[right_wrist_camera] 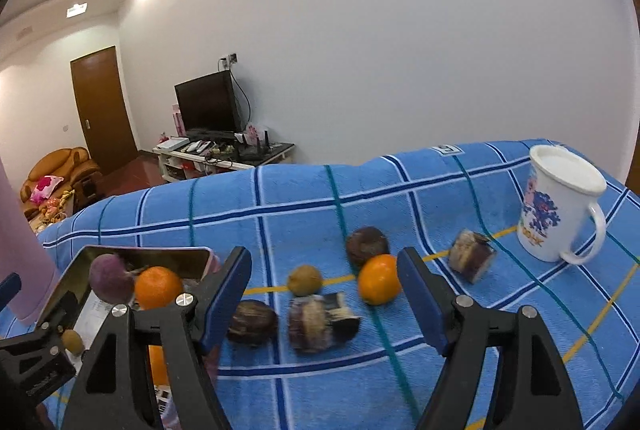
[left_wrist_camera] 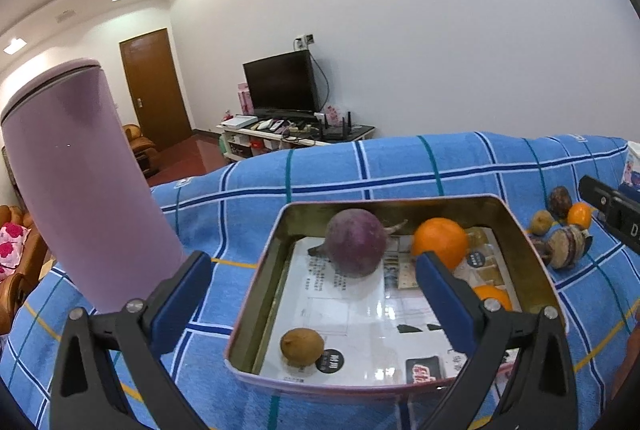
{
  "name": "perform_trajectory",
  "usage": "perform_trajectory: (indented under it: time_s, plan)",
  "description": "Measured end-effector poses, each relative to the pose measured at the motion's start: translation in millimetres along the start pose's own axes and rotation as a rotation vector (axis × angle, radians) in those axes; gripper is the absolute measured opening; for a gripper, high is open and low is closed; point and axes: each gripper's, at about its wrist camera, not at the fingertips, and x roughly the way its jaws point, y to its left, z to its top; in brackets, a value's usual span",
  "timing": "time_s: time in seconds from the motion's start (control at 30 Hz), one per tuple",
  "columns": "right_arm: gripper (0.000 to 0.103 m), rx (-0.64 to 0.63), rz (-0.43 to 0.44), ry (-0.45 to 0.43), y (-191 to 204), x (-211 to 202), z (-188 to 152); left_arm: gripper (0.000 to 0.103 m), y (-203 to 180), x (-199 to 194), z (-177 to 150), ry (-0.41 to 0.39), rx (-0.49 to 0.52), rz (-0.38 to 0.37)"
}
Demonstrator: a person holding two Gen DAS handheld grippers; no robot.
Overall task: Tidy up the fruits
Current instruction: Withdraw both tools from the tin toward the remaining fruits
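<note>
- Left gripper (left_wrist_camera: pixel 316 278): jaws wide apart, nothing between the pads; it hangs over the near part of the metal tin (left_wrist_camera: pixel 256 294).
- The tin sits on the blue checked cloth (left_wrist_camera: pixel 360 166). Inside: a purple round fruit (left_wrist_camera: pixel 355 243) at the far side, an orange (left_wrist_camera: pixel 440 241) just right of it, a small brown fruit (left_wrist_camera: pixel 301 346) at the near left corner. A second orange (left_wrist_camera: pixel 493 296) shows partly behind the left gripper's right finger.
- A tall lilac tumbler (left_wrist_camera: pixel 80 190) stands on the cloth left of the tin.
- Right gripper (right_wrist_camera: pixel 324 294): jaws parted, empty, held above loose fruit on the cloth to the right of the tin.
- Loose on the cloth: an orange (right_wrist_camera: pixel 378 279), a small brown fruit (right_wrist_camera: pixel 305 280), a dark wrinkled fruit (right_wrist_camera: pixel 366 240) behind the orange, another dark one (right_wrist_camera: pixel 253 322), two striped brown pieces (right_wrist_camera: pixel 320 322) (right_wrist_camera: pixel 471 256).
- A white printed mug (right_wrist_camera: pixel 560 206) stands at the far right, apart from the fruit.
</note>
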Motion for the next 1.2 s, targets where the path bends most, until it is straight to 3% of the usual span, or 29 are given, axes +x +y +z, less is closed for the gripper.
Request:
perform_trajectory:
  time_s: [0.43,0.67,0.9,1.03,1.2]
  plan:
    - [0.076,0.014,-0.019,0.066,-54,-6,-8,0.103,-18,-15,-3,-0.040,0.050,-0.075]
    - [0.076,0.002,0.031,0.124,-68,-7,-16,0.103,-24,-21,-4,-0.029,0.033,-0.156]
    - [0.076,-0.022,0.008,0.142,-96,-17,-22,0.103,-33,-29,-1,-0.006,-0.005,-0.251]
    - [0.073,-0.016,-0.011,0.143,-118,-20,-21,0.103,-49,-37,4,0.009,-0.019,-0.314]
    - [0.066,0.014,-0.016,0.147,-139,-21,-21,0.099,-94,-44,8,0.002,0.086,-0.306]
